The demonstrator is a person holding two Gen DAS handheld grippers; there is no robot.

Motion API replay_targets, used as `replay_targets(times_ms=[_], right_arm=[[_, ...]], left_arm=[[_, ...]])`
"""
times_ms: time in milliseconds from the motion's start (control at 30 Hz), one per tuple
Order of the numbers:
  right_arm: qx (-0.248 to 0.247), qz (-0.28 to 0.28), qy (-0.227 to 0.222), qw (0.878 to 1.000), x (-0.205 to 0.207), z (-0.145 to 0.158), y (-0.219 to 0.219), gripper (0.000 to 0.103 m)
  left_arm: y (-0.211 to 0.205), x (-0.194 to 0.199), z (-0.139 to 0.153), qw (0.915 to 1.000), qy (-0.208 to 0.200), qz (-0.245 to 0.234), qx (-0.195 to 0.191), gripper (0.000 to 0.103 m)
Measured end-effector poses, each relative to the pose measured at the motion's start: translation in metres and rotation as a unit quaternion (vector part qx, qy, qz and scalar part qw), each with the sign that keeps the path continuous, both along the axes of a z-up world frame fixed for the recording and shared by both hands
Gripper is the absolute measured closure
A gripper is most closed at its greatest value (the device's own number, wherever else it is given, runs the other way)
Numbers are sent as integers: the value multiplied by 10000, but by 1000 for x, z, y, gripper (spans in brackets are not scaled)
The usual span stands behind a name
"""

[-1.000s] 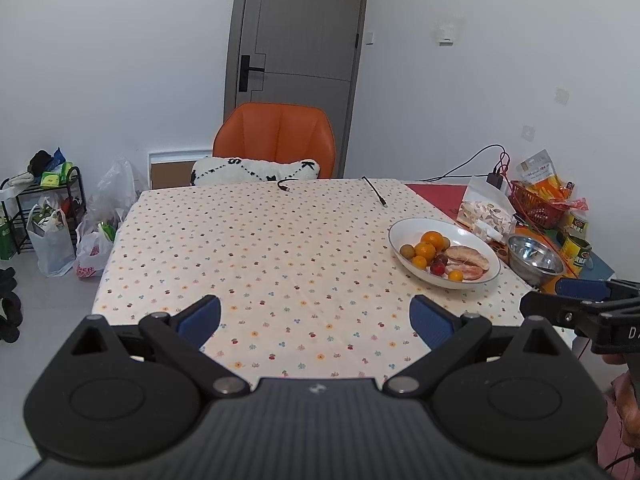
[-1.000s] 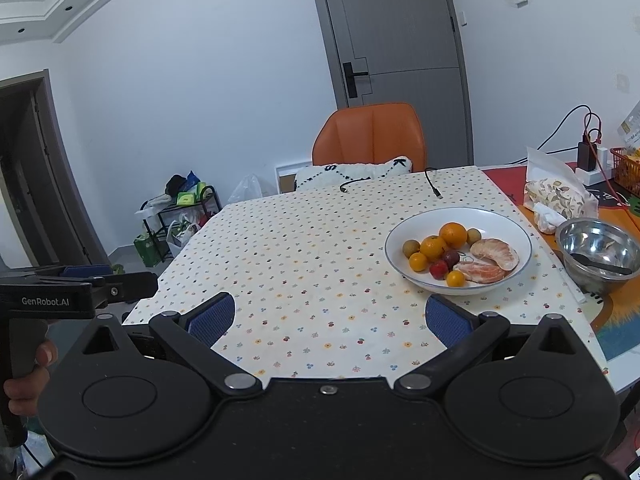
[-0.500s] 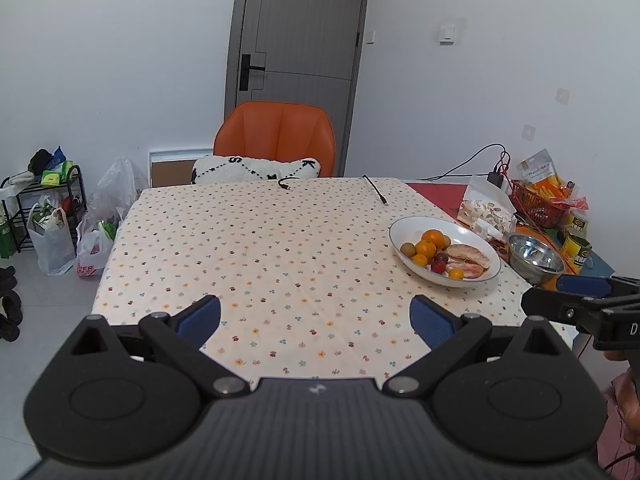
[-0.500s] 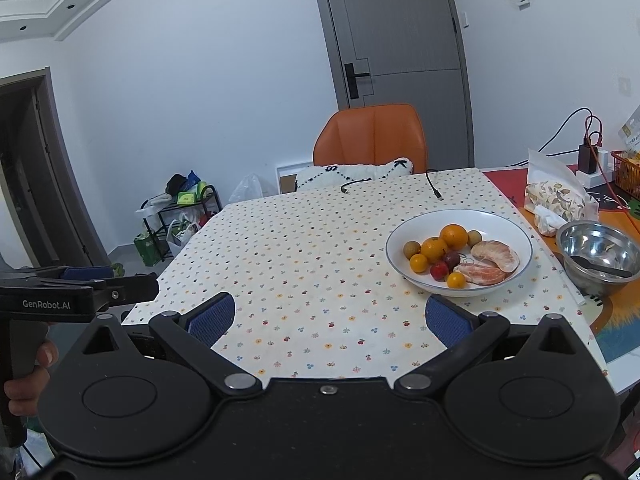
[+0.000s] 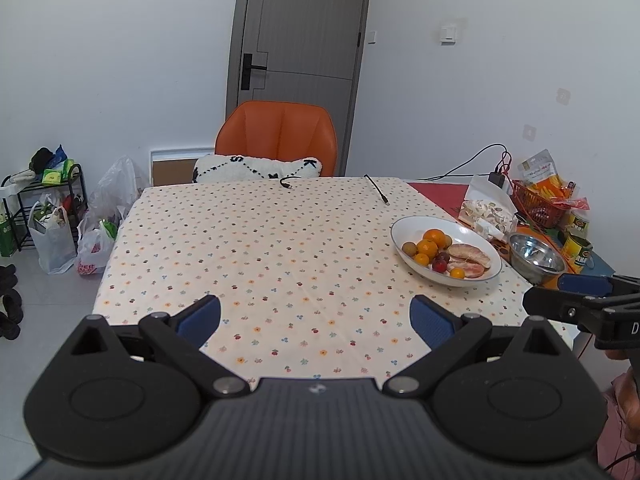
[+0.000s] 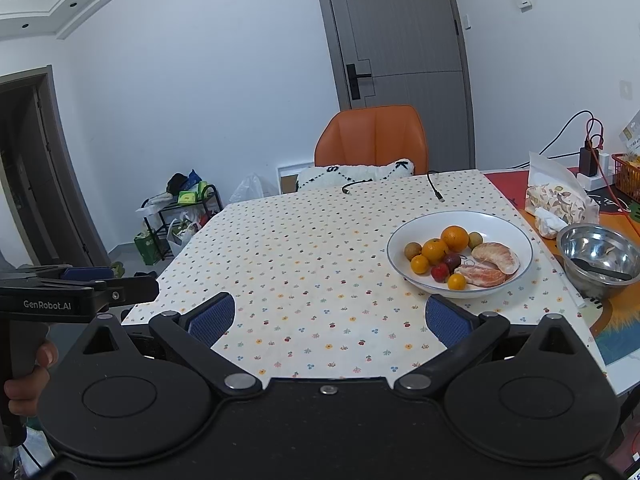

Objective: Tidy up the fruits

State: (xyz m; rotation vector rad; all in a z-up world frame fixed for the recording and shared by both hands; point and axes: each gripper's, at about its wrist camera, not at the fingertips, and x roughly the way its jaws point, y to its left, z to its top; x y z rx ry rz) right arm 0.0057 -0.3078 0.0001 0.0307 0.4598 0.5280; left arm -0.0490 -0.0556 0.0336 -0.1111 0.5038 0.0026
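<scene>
- Left wrist view: left gripper (image 5: pixel 315 317) spread wide, nothing btwn its blue pads (image 5: pixel 199 317), hanging over the near edge of the worktop (image 5: pixel 256 248), which has a dotted floral cloth.
- White plate (image 5: pixel 404 227) sits far right on the cloth, well apart from the gripper. On it: oranges (image 5: pixel 434 237), small yellow fruits (image 5: pixel 421 259), a red fruit (image 5: pixel 439 266), brownish round one (image 5: pixel 409 247), peeled pomelo segments (image 5: pixel 469 255).
- Steel bowl (image 5: pixel 537 255) just right of the plate, off the cloth; red basket (image 5: pixel 536 205) and snack bags behind it.
- Right gripper shows at the right edge as a black bar w/ blue tip (image 5: pixel 582 284), beside the bowl.
- Orange chair (image 5: pixel 277 132) w/ white cushion at the far side; grey door behind.
- Right wrist view: right gripper (image 6: pixel 330 318) also wide apart, empty, above the near worktop edge (image 6: pixel 304 264).
- Plate (image 6: pixel 504 226) ahead-right of it, not touching; fruits clustered on its left half, pomelo segments (image 6: pixel 496 256) on the right half.
- Steel bowl (image 6: pixel 600 248) w/ a dark utensil inside, just right of the plate.
- Left gripper visible far left, labelled body (image 6: pixel 48 304), held by a hand (image 6: pixel 24 376) on its grip; can't see its pads clearly from here.
- Black cable ends (image 6: pixel 436 188) lie on the far part of the cloth.
</scene>
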Motion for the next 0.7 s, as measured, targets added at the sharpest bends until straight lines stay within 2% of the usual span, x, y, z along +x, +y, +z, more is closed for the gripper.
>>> replay_targets(times_ms=[700], right_arm=[[-11, 2, 21, 10000, 1, 1, 0, 0]], left_arm=[[-2, 5, -4, 10000, 58, -69, 23, 3]])
